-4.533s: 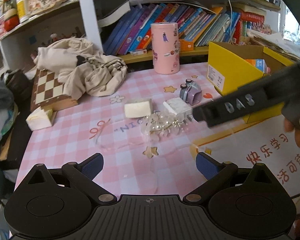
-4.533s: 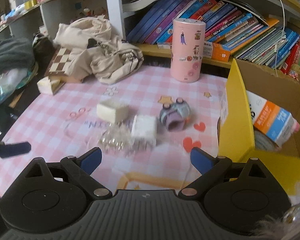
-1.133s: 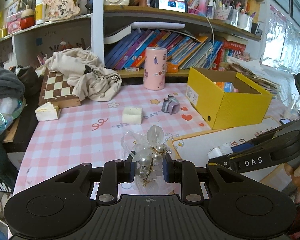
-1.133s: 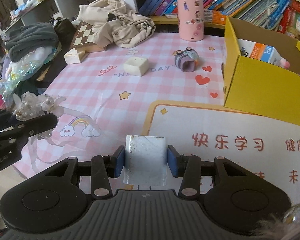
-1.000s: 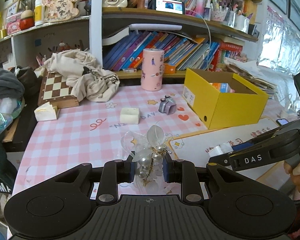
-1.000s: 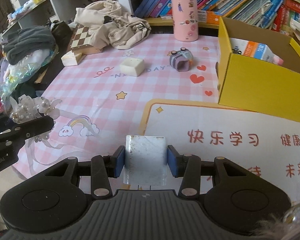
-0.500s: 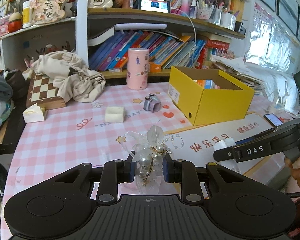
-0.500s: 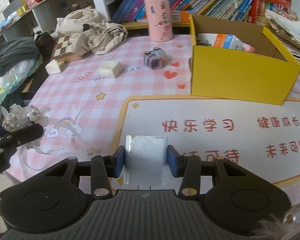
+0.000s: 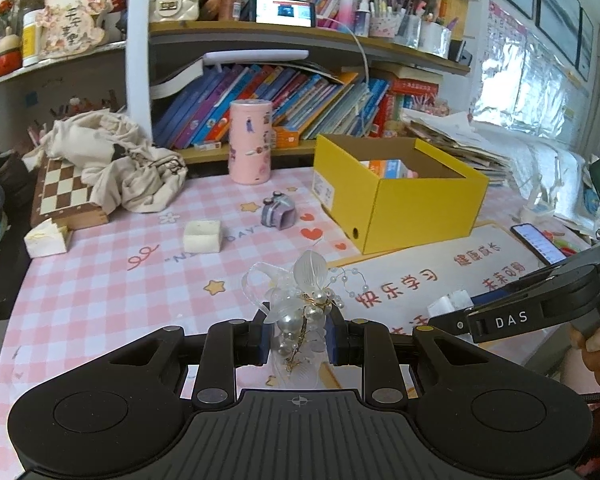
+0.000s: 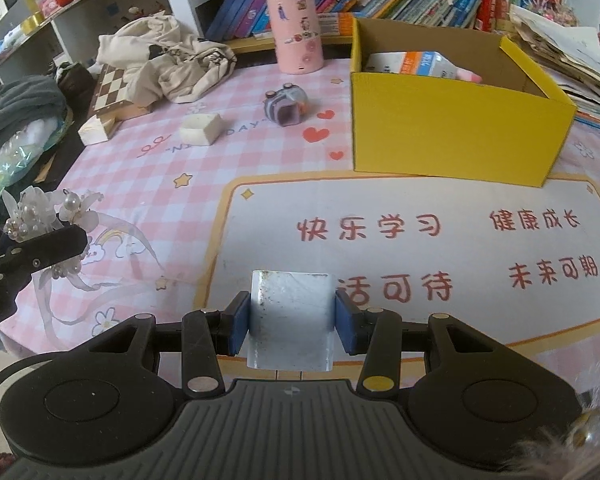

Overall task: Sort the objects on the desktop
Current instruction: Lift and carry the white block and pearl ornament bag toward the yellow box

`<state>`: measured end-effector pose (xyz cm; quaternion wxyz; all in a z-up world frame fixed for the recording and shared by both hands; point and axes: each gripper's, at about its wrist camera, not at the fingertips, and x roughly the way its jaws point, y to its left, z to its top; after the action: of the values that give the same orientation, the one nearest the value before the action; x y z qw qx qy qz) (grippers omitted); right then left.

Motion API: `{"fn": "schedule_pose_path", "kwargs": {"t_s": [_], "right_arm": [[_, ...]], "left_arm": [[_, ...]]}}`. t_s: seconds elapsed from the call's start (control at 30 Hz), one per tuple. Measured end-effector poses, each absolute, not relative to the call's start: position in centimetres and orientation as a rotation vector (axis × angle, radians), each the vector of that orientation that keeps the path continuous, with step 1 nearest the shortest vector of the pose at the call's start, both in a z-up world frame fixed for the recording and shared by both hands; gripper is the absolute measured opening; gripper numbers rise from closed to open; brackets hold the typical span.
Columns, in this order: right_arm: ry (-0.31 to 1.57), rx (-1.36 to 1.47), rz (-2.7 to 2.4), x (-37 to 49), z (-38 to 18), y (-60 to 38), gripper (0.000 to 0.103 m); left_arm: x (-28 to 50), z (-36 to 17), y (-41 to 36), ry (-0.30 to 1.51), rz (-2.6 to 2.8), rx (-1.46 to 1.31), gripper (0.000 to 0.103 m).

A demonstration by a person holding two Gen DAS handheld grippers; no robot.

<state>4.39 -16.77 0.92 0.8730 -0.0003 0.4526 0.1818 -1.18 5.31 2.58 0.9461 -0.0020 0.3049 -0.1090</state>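
A pearl hair ornament [image 9: 300,304], clamped in the left gripper [image 9: 296,334], and a white block [image 10: 290,318], pinched in the right gripper [image 10: 291,326], hang above the desk short of the yellow box [image 10: 452,120] (one carton inside), while an eraser [image 10: 201,128] and toy camera [image 10: 285,109] await sorting.

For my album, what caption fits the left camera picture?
Left gripper holds a clear pearl-beaded flower ornament above the pink checked desk mat.
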Motion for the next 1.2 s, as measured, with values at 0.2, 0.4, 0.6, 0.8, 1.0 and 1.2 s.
{"fn": "schedule_pose_path", "kwargs": {"t_s": [0.2, 0.4, 0.6, 0.8, 1.0, 1.2], "right_arm": [[0.948, 0.017, 0.350, 4.2, 0.9, -18.7, 0.042], [0.949, 0.039, 0.320, 4.2, 0.9, -20.6, 0.042], [0.952, 0.063, 0.289, 4.2, 0.8, -22.4, 0.042], [0.956, 0.081, 0.258, 4.3, 0.8, -23.9, 0.042], [0.967, 0.094, 0.228, 4.8, 0.5, -25.2, 0.042], [0.967, 0.101, 0.213, 5.4, 0.6, -26.3, 0.042]], "left_arm": [[-0.6, 2.7, 3.4, 0.621, -0.261, 0.012, 0.024], [0.2, 2.8, 1.6, 0.624, -0.296, 0.028, 0.024], [0.9, 2.7, 0.0, 0.630, -0.330, 0.043, 0.024], [1.6, 2.7, -1.3, 0.636, -0.366, 0.055, 0.024], [2.4, 2.5, -2.6, 0.647, -0.399, 0.061, 0.024], [3.4, 2.4, -3.7, 0.648, -0.421, 0.068, 0.024]]}}
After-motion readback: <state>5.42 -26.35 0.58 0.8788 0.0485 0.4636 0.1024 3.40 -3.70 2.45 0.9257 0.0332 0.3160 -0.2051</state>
